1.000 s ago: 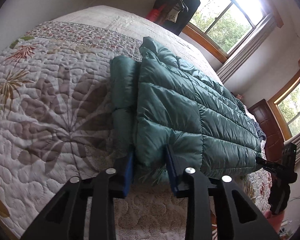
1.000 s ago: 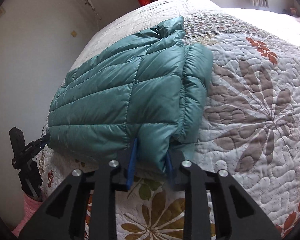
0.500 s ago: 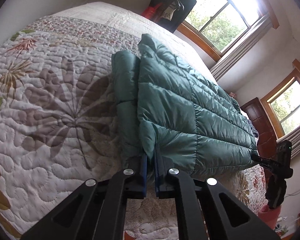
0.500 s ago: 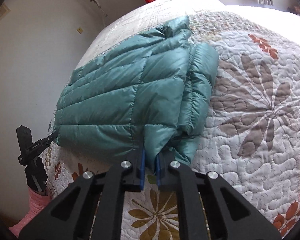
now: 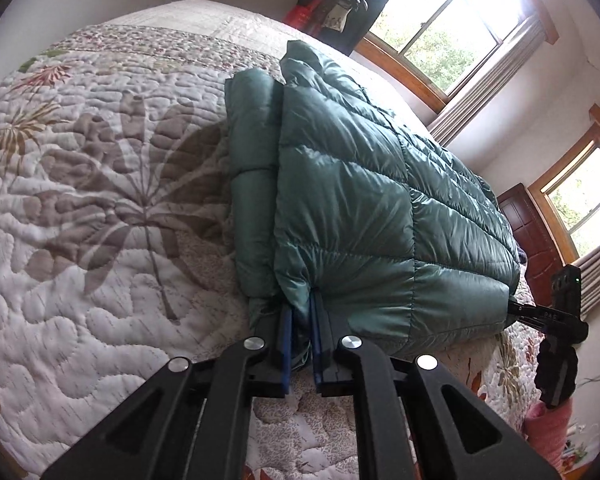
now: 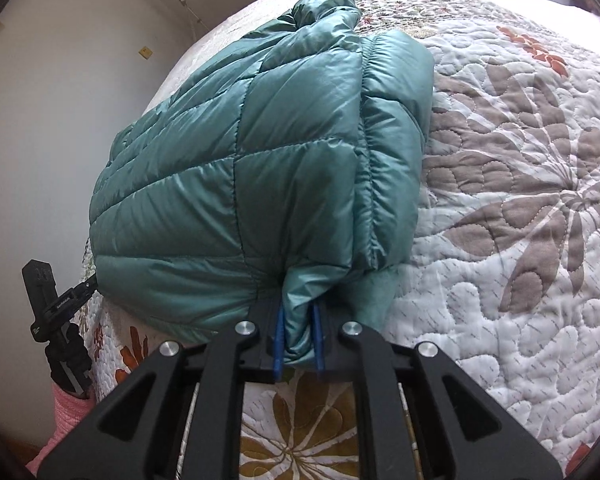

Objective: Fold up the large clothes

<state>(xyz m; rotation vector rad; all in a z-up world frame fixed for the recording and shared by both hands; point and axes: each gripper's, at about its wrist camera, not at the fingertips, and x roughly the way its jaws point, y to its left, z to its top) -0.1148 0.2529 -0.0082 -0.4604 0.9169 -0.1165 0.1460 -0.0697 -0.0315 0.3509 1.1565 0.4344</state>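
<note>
Left wrist view: left gripper (image 5: 300, 330) and right gripper (image 6: 298, 338) clamped on teal jacket (image 5: 372, 208) hem corners on bed quilt (image 5: 100, 208), apparently several layers; best lifted evenly together.

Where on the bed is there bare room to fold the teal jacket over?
Bare quilt lies open beside the jacket's folded sleeve edge, and again beyond its collar toward the headboard in the left wrist view. The near hem is crowded: the left gripper and right gripper both pinch it.
</note>
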